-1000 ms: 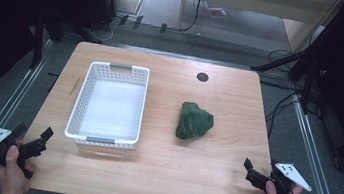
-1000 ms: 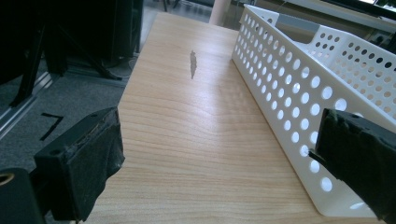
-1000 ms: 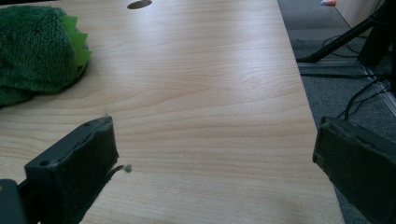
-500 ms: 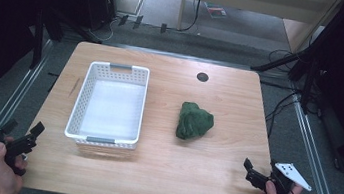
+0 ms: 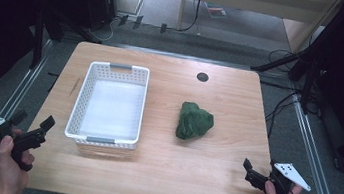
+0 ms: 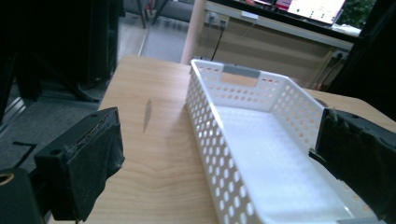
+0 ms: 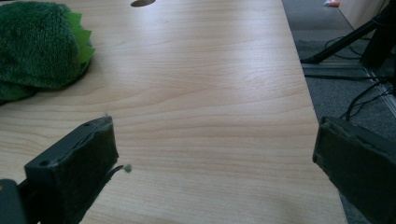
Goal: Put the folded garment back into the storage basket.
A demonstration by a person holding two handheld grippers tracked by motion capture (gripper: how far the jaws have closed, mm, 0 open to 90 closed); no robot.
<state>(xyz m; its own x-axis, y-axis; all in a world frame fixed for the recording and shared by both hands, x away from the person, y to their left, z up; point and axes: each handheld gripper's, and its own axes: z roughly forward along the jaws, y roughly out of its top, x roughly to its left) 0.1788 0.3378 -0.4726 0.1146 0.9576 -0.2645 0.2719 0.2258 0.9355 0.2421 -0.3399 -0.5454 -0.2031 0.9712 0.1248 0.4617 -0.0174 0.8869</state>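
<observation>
Work on the table looks like it is at the very beginning, and I judge that nothing is done yet. The green plush toy (image 5: 195, 121) lies on the bare wood of the table (image 5: 209, 182), to the right of the white basket (image 5: 103, 141) and apart from it, not touching. The basket stands on the left half of the table and its inside is empty; in the left gripper view its perforated wall (image 6: 219, 154) is just ahead of the jaws.

The left gripper (image 5: 32, 131) is in the person's left hand (image 5: 10, 161) at the near left corner of the table. Its jaws stand wide apart and hold nothing. The right gripper (image 5: 250, 172) is at the near right edge, also with jaws wide apart and empty. In the right gripper view the toy (image 7: 39, 46) is ahead and to the left, well away from the jaws.

Probably the toy must go into the basket, so everything is left: to reach for the toy, to close on it, to lift it, to carry it over the basket wall and to release it there. The right gripper is nearer to the toy, so I think it is the better one for the grasp
</observation>
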